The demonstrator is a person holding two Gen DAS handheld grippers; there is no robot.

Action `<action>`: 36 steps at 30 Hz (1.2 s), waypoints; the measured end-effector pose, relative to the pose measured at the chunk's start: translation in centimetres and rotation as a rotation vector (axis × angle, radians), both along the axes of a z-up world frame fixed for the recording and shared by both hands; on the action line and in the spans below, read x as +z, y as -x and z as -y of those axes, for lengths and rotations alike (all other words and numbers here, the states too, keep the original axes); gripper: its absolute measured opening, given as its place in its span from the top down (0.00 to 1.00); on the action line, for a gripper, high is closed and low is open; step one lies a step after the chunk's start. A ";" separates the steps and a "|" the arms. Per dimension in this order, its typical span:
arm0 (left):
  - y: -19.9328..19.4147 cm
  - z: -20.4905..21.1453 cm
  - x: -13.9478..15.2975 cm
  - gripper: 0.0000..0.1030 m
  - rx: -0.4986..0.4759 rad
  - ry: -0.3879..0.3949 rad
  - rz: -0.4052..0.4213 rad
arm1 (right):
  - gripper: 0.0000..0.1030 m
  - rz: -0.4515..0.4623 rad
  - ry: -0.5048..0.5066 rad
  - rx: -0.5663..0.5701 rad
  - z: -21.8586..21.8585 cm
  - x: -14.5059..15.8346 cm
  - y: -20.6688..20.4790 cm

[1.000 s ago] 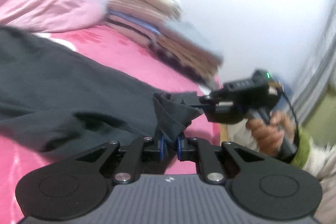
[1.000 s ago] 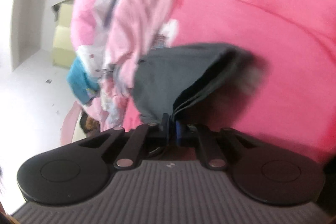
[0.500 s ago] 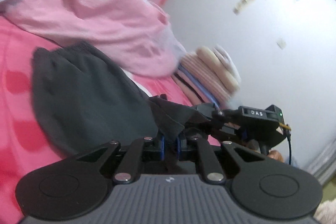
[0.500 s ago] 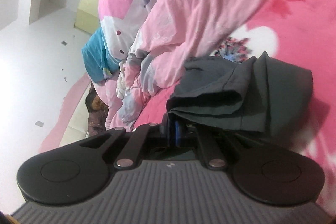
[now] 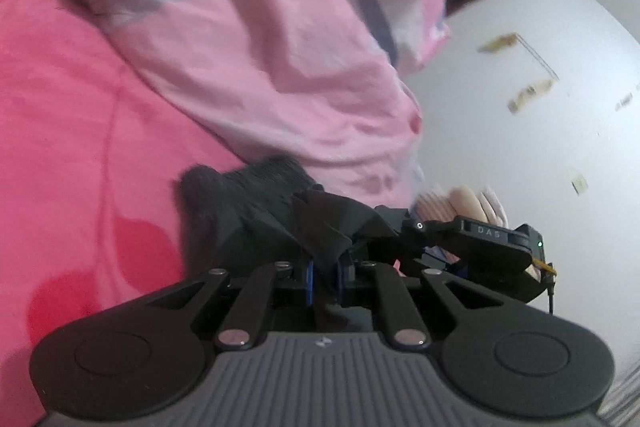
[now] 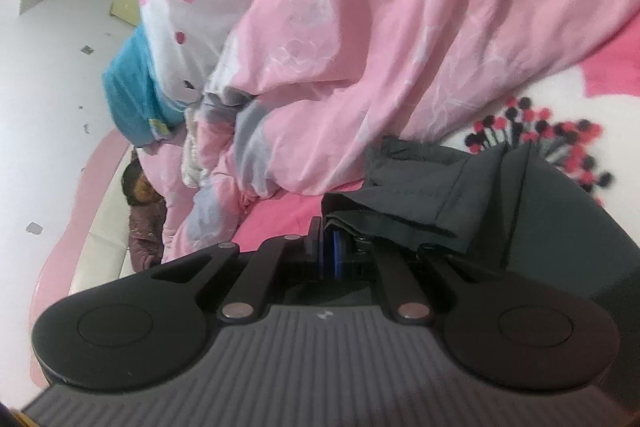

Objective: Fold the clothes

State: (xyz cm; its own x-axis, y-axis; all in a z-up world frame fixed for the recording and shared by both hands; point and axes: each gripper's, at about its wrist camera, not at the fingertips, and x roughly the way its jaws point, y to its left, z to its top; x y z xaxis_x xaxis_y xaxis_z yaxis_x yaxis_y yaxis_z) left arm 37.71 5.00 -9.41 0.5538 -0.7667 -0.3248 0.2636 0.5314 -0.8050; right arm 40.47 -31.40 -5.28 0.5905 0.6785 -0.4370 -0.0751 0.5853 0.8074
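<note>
A dark grey garment point(image 5: 256, 211) lies on the pink bed sheet point(image 5: 80, 147), folded over on itself. My left gripper point(image 5: 325, 267) is shut on a corner of it. The right gripper body point(image 5: 480, 243) shows just to the right in the left wrist view, close beside mine. In the right wrist view my right gripper point(image 6: 330, 251) is shut on the layered hem of the same garment point(image 6: 520, 211), which drapes to the right over the flowered sheet point(image 6: 560, 99).
A rumpled pink and grey duvet point(image 5: 260, 27) lies just behind the garment and also fills the right wrist view point(image 6: 380, 47). A stack of folded clothes point(image 5: 460, 203) sits behind the right gripper. A blue cloth point(image 6: 136, 99) hangs at the bed's edge.
Both grippers have carried the held end of the garment over toward the duvet, folding it onto itself. The visible flat part of the garment has shrunk. The two grippers stay close together.
</note>
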 end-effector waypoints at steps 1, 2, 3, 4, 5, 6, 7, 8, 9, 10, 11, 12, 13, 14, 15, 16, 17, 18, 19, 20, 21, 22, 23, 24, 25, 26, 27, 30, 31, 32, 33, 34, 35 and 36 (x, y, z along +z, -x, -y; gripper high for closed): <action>-0.5 -0.2 -0.3 0.90 0.010 0.002 -0.008 | 0.97 -0.009 0.000 0.002 -0.4 -0.4 -0.7; -0.9 -0.5 -0.6 0.90 0.022 0.003 -0.015 | 0.97 -0.016 0.000 0.004 -0.7 -0.7 -1.5; -1.2 -0.8 -1.1 0.90 0.032 0.009 -0.026 | 0.97 -0.020 0.002 0.010 -1.0 -1.0 -2.1; -1.4 -1.1 -1.5 0.90 0.041 0.015 -0.037 | 0.96 -0.023 0.004 0.016 -1.4 -1.3 -2.8; -1.6 -1.4 -2.0 0.90 0.050 0.020 -0.051 | 0.94 -0.027 0.005 0.023 -1.7 -1.6 -3.4; -1.8 -1.7 -2.5 0.90 0.060 0.024 -0.065 | 0.94 -0.030 0.004 0.030 -2.1 -1.9 -4.1; -1.9 -1.9 -2.9 0.90 0.070 0.028 -0.078 | 0.92 -0.038 0.004 0.034 -2.3 -2.2 -4.6; -1.9 -2.1 -3.3 0.90 0.076 0.038 -0.087 | 0.92 -0.042 0.008 0.042 -2.5 -2.2 -5.1; -1.8 -2.3 -3.6 0.90 0.082 0.047 -0.095 | 0.87 -0.045 0.011 0.051 -2.7 -2.2 -5.7; -1.8 -2.5 -3.9 0.90 0.088 0.057 -0.104 | 0.77 -0.045 0.013 0.058 -2.9 -2.1 -6.1; -1.8 -2.7 -4.2 0.90 0.095 0.066 -0.113 | 0.72 -0.022 0.001 0.057 -2.8 -1.8 -6.4; -1.7 -2.9 -4.6 0.90 0.101 0.076 -0.121 | 0.62 -0.001 -0.011 0.055 -2.7 -1.4 -6.6; -1.7 -3.0 -4.8 0.90 0.105 0.083 -0.129 | 0.53 0.019 -0.032 0.040 -2.3 -1.0 -6.8; -1.6 -3.1 -5.0 0.90 0.109 0.088 -0.136 | 0.50 0.043 -0.066 0.016 -1.7 -0.6 -6.8; -1.6 -3.2 -5.2 0.88 0.114 0.091 -0.148 | 0.48 0.052 -0.100 -0.007 -1.0 -0.4 -6.7; -1.7 -3.3 -5.4 0.83 0.123 0.096 -0.165 | 0.47 0.058 -0.134 -0.029 -0.3 -0.3 -6.6; -1.7 -3.4 -5.5 0.80 0.134 0.104 -0.180 | 0.47 0.046 -0.170 -0.045 0.6 -0.3 -6.2; -1.7 -3.6 -5.6 0.79 0.145 0.112 -0.194 | 0.47 0.036 -0.203 -0.059 1.5 -0.2 -5.7; -1.7 -3.8 -5.6 0.72 0.156 0.121 -0.208 | 0.47 0.029 -0.230 -0.062 2.5 -0.1 -4.7; -1.7 -4.0 -5.5 0.69 0.161 0.137 -0.215 | 0.47 0.022 -0.256 -0.065 3.5 0.1 -3.7; -1.7 -4.1 -5.4 0.61 0.166 0.153 -0.222 | 0.45 0.016 -0.280 -0.068 4.5 0.2 -2.6; -1.5 -4.3 -5.2 0.53 0.172 0.166 -0.227 | 0.44 0.012 -0.293 -0.073 5.6 0.5 -0.9; -1.2 -4.5 -4.9 0.49 0.189 0.174 -0.231 | 0.43 0.008 -0.307 -0.077 6.7 0.8 0.8; -0.9 -4.7 -4.6 0.41 0.206 0.183 -0.234 | 0.40 0.003 -0.321 -0.082 7.8 1.1 2.6; -0.5 -5.0 -4.3 0.36 0.223 0.192 -0.238 | 0.38 -0.002 -0.333 -0.088 8.8 1.3 4.3; 0.2 -5.3 -3.8 0.34 0.250 0.187 -0.234 | 0.36 -0.012 -0.333 -0.105 9.7 1.3 6.2; 1.0 -5.6 -3.3 0.31 0.277 0.183 -0.230 | 0.33 -0.021 -0.334 -0.122 10.6 1.3 8.0; 3.9 -6.2 -1.6 0.30 0.327 0.139 -0.207 | 0.25 -0.051 -0.337 -0.173 13.3 1.2 13.7; 5.2 -6.2 -1.1 0.30 0.323 0.119 -0.200 | 0.24 -0.063 -0.336 -0.189 14.1 1.1 15.4; 6.5 -5.6 -0.6 0.30 0.292 0.098 -0.205 | 0.24 -0.084 -0.329 -0.201 14.3 0.4 16.7; 7.8 -5.0 -0.2 0.30 0.261 0.076 -0.209 | 0.23 -0.107 -0.322 -0.210 14.5 -0.3 17.9; 9.2 -4.3 0.2 0.30 0.230 0.055 -0.214 | 0.23 -0.140 -0.313 -0.213 14.5 -1.3 18.8; 10.5 -3.3 0.3 0.30 0.187 0.053 -0.221 | 0.23 -0.163 -0.306 -0.214 14.4 -2.2 19.3; 11.9 -2.2 0.4 0.28 0.145 0.051 -0.229 | 0.23 -0.187 -0.298 -0.216 14.2 -3.2 19.7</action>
State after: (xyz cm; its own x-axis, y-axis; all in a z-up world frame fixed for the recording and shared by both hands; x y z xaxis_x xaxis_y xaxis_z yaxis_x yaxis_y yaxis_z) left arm 25.77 7.19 -9.05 0.5754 -0.7033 -0.4174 -0.0045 0.5076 -0.8616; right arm 20.81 -45.57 -8.49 0.6621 0.6608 -0.3534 0.1881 0.3099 0.9320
